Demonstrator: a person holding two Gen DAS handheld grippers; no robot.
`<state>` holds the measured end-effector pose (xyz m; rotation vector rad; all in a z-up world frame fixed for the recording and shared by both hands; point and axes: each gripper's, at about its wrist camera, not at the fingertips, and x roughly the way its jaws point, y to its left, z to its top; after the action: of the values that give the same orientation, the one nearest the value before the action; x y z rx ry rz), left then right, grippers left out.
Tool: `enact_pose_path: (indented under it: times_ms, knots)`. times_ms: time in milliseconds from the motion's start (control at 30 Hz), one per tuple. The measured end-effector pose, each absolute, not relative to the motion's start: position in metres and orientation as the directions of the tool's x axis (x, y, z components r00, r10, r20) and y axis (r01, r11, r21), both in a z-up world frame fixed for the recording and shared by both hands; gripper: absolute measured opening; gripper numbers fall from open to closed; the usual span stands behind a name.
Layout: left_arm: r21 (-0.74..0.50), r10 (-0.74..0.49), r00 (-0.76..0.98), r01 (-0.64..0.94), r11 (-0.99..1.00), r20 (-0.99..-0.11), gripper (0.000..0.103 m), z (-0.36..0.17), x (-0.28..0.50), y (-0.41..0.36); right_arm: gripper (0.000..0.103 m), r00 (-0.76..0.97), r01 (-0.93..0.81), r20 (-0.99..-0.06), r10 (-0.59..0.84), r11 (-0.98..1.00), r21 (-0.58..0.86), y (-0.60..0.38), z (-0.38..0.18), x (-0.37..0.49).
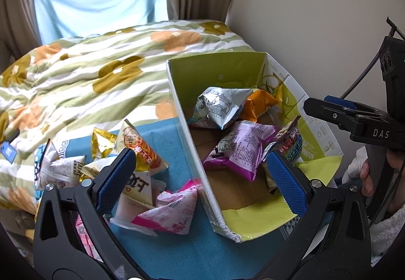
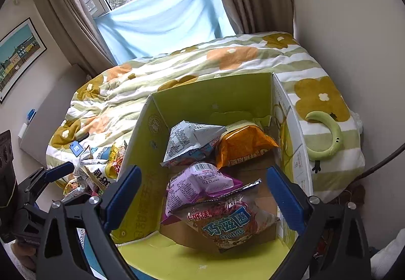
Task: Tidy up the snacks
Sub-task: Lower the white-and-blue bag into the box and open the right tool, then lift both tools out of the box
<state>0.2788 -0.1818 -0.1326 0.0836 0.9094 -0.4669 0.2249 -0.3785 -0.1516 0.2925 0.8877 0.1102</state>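
A green cardboard box (image 1: pixel 217 69) stands open on a blue cloth (image 1: pixel 182 249). Inside lie a silver pack (image 1: pixel 217 107), an orange pack (image 2: pixel 243 145), a purple pack (image 2: pixel 200 183) and a brown-and-blue pack (image 2: pixel 227 224) leaning on the purple one. My right gripper (image 2: pixel 203 191) is open above the box, its pads clear of the brown-and-blue pack. My left gripper (image 1: pixel 202 176) is open and straddles the box's left wall. Left of the box, loose packs lie on the cloth: a pink one (image 1: pixel 172 214), an orange-and-white one (image 1: pixel 141 153) and several more.
Behind the box is a bed with a flowered quilt (image 1: pixel 101 72), and a green crescent-shaped thing (image 2: pixel 329 138) rests on it. A wall (image 1: pixel 316 14) runs close along the right. A blue tag (image 2: pixel 76 148) lies on the quilt. A person's hand (image 1: pixel 367 176) holds the right gripper's handle.
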Motion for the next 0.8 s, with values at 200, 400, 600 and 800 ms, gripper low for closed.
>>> enact_pose_path:
  times_ms: [200,400,600,800]
  knots:
    - [-0.106,-0.347,0.566,0.415,0.904,-0.748,0.102,-0.110,0.261,-0.171,0.098,0.667,0.052,-0.724,0.174,0.959,0.278,-0.372,-0.135,0.206]
    - [-0.114,-0.358,0.619,0.399,0.910,-0.699,0.102,-0.081,0.223,-0.155,0.098,0.702,0.040,-0.701,0.129,0.975,0.219,-0.360,-0.104,0.179]
    - [-0.108,-0.337,0.685,0.355,0.929,-0.646,0.102,-0.062,0.167,-0.140,0.098,0.737,-0.017,-0.662,0.135,0.983,0.181,-0.335,-0.081,0.139]
    - [-0.099,-0.276,0.719,0.279,0.955,-0.638,0.102,-0.057,0.117,-0.104,0.098,0.746,-0.074,-0.637,0.195,0.974,0.213,-0.310,-0.076,0.099]
